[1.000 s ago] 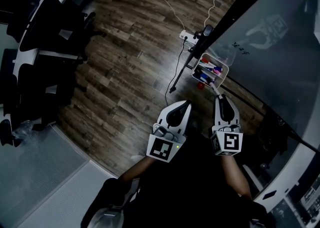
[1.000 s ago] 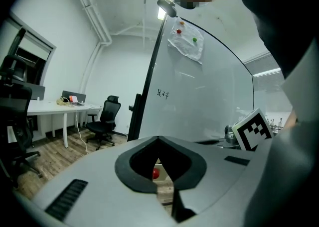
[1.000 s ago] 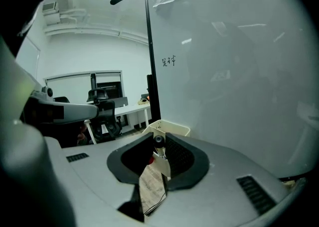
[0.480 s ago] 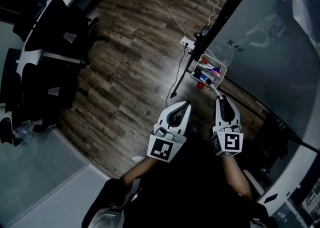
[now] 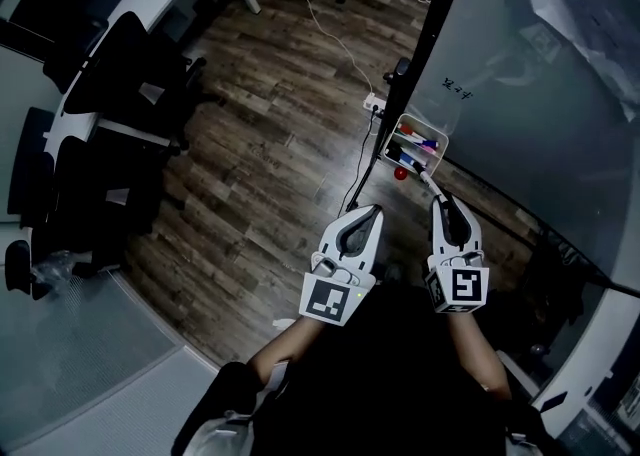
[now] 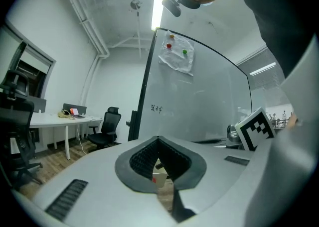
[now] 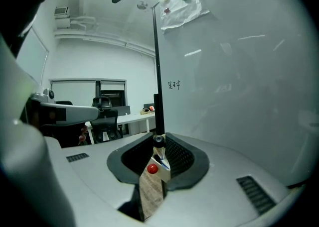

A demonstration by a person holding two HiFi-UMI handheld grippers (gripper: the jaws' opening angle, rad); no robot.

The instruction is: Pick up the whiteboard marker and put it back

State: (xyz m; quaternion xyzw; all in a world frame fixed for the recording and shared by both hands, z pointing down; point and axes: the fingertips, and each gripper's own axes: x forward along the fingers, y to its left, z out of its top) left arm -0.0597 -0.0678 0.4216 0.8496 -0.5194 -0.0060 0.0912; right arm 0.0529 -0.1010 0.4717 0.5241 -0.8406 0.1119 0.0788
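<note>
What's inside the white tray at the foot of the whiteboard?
Several markers lie in the tray: red, blue and pink caps show. How many there are, and whatever lies beneath them, cannot be told: they overlap and hide the bottom.

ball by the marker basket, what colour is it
Red. The ball shows best in the right gripper view.

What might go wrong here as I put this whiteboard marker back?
The right gripper seems to pinch the whiteboard marker only at its jaw tips, so it may slip or swing. The white box-shaped marker tray already holds several markers, so it could jam or bounce out. The small red ball beside the tray could get knocked.
</note>
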